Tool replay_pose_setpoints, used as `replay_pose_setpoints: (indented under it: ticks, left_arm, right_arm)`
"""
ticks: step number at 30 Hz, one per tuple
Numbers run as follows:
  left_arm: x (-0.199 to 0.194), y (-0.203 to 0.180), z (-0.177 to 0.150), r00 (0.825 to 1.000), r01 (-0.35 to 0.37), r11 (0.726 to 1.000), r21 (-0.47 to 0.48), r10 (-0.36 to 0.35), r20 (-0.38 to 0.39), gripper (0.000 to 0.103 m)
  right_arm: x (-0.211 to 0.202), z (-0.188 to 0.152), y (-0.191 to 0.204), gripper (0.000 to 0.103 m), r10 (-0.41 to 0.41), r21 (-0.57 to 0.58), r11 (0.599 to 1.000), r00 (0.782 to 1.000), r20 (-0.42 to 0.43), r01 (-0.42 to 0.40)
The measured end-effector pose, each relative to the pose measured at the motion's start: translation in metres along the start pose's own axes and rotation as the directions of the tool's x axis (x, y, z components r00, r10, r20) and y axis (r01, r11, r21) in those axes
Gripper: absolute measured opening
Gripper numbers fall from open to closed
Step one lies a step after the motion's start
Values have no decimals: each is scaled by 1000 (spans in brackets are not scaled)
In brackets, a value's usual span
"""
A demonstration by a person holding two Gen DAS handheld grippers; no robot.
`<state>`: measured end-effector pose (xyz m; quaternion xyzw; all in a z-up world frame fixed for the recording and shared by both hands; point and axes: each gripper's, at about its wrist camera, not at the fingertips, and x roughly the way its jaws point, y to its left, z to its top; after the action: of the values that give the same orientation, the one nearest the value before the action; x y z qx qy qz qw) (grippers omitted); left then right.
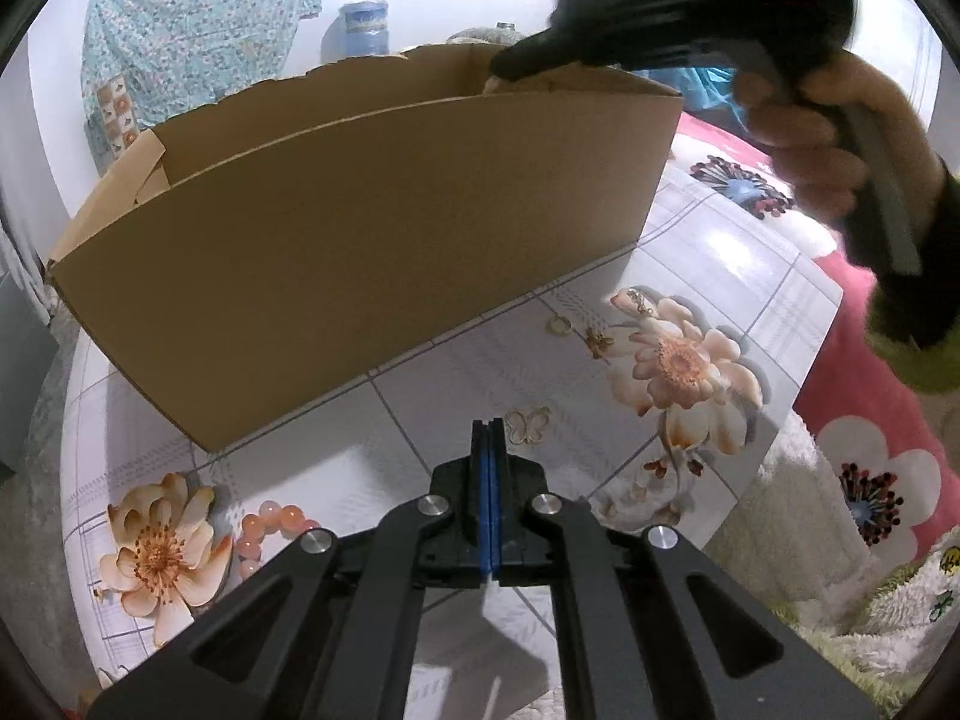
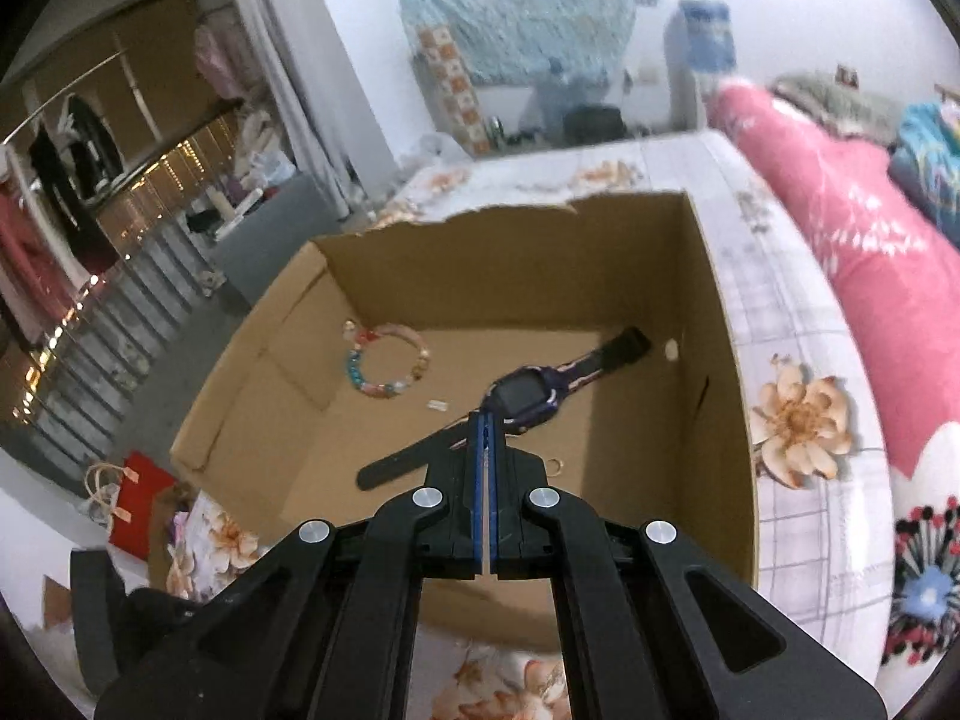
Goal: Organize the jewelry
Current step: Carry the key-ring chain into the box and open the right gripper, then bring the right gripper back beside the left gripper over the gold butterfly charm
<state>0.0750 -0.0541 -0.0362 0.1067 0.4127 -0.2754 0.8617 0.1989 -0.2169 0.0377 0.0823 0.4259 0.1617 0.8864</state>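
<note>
A brown cardboard box (image 1: 360,228) stands on a floral tablecloth. In the right wrist view the open box (image 2: 714,360) holds a dark watch (image 2: 528,393), a beaded bracelet (image 2: 387,360) and a small gold ring (image 2: 557,466). My right gripper (image 2: 483,417) is shut and empty, above the box's inside; it shows over the box rim in the left wrist view (image 1: 510,63). My left gripper (image 1: 491,426) is shut and empty, low over the table. A gold butterfly piece (image 1: 528,425) lies just beyond its tips. A peach bead bracelet (image 1: 267,531), a gold ring (image 1: 560,326), a small gold flower (image 1: 598,340) and a gold chain (image 1: 642,302) lie on the cloth.
The table's right edge (image 1: 798,372) meets a pink floral blanket (image 1: 864,420). In the right wrist view a red paper bag (image 2: 141,501) stands on the floor left of the table, with clothes racks behind. A water bottle (image 1: 363,27) stands beyond the box.
</note>
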Motion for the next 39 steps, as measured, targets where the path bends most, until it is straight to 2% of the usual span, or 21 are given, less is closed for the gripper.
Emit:
replay_pose_setpoints:
  ticks: [4,7,10,11,13,19,22,24,25,27,28,30,33,37,39]
  left_arm:
    - [0,0,-3,1000,8,1000,10,-8,4,0]
    - [2,-2,-3,1000,15,1000,13,-15,3,0]
    - [4,-1,-3,1000,22,1000,12,-22,1,0]
    - [4,0,-3,1000,24,1000,11,-24,0,0]
    - [4,0,-3,1000,27,1000,13,-27,0,1]
    - [3,-4,-3,999,47,998,32,-48,8,10]
    - [6,-7,-4,998,64,997,46,-64,-1,14]
    - [10,-8,-4,998,68,996,52,-67,-12,16]
    - [11,-9,-3,997,70,996,54,-69,-18,16]
    - [16,-9,-3,997,75,996,53,-74,-30,16]
    - [16,-9,-3,996,79,996,51,-77,-33,16]
    - [17,-10,-3,996,89,995,50,-88,-33,16]
    - [18,-13,-3,995,92,994,66,-90,-33,16]
    - [16,-12,-4,997,74,993,93,-71,-31,16]
    - [16,-13,-3,998,62,992,109,-59,-30,16]
  right_arm:
    - [7,4,-3,0,-69,-18,998,997,-30,68]
    - [2,2,-4,6,-108,-24,994,994,-26,107]
    - [-9,1,-3,15,-114,-27,993,994,5,114]
    - [-16,-1,-1,22,-126,-30,991,992,29,127]
    - [-29,-5,-2,26,-129,-35,991,990,63,132]
    - [-80,-34,4,27,-25,-47,998,985,170,33]
    - [-95,-62,11,29,63,-48,997,981,182,-55]
    - [-95,-80,12,31,115,-24,993,980,159,-113]
    - [-91,-90,13,31,158,-33,987,979,131,-155]
    - [-70,-110,14,31,207,31,977,977,60,-209]
    - [-59,-116,14,29,218,56,974,975,27,-220]
    - [-34,-128,15,20,256,119,961,966,-43,-250]
    - [0,-134,16,11,313,201,937,942,-121,-286]
    - [24,-131,13,9,362,269,911,918,-164,-311]
    - [29,-128,12,9,364,274,910,916,-168,-311]
